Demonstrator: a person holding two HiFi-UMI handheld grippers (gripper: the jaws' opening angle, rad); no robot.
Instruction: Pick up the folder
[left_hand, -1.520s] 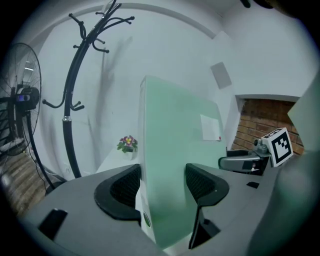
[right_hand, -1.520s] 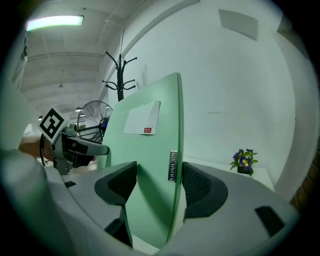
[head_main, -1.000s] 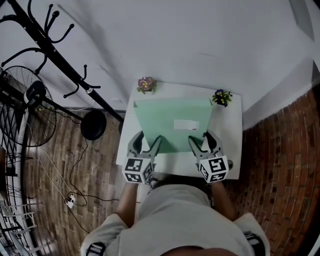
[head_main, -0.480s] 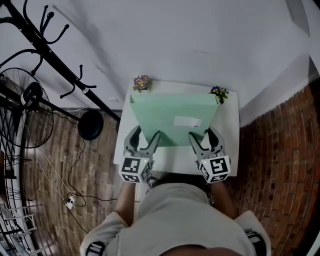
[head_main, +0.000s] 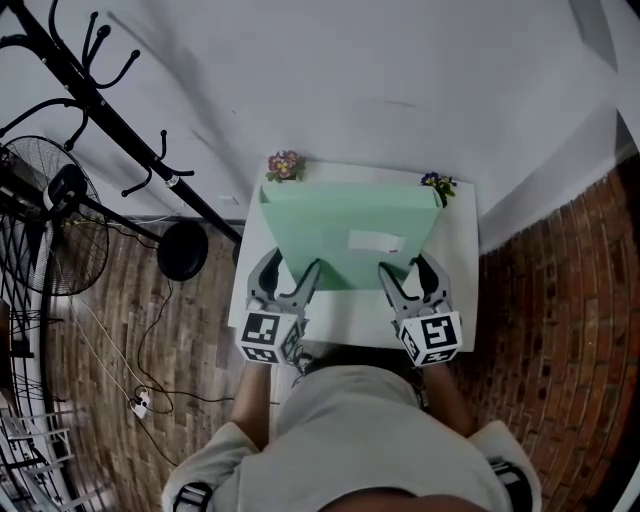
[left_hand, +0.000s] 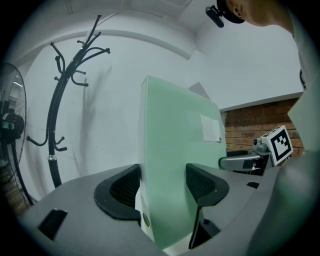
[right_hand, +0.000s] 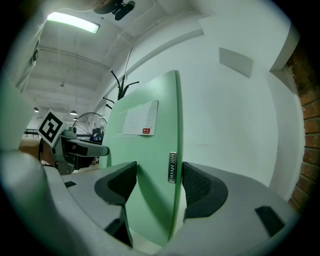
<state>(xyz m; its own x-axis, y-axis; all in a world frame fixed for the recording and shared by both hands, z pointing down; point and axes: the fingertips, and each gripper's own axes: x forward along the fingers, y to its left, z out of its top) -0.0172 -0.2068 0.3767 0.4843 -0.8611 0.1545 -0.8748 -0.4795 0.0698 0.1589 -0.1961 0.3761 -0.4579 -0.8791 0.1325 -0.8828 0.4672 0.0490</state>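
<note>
A pale green folder (head_main: 345, 225) with a white label (head_main: 376, 241) is held tilted over the small white table (head_main: 462, 290). My left gripper (head_main: 288, 268) grips its near left corner and my right gripper (head_main: 408, 270) its near right corner. In the left gripper view the folder (left_hand: 175, 150) stands on edge between the two black pads of the left gripper (left_hand: 162, 187). The right gripper view shows the folder (right_hand: 145, 160) and its metal spine tag clamped in the right gripper (right_hand: 159, 187). Both grippers are shut on the folder.
Two small flower pots sit at the table's back corners, one at the left (head_main: 284, 165) and one at the right (head_main: 437, 184). A black coat rack (head_main: 110, 110) and a floor fan (head_main: 55, 230) stand to the left. A white wall lies behind, brick floor around.
Both grippers have risen with the folder in them; its far edge now reaches the back of the table between the flower pots. Almost nothing moved in the last half second.
</note>
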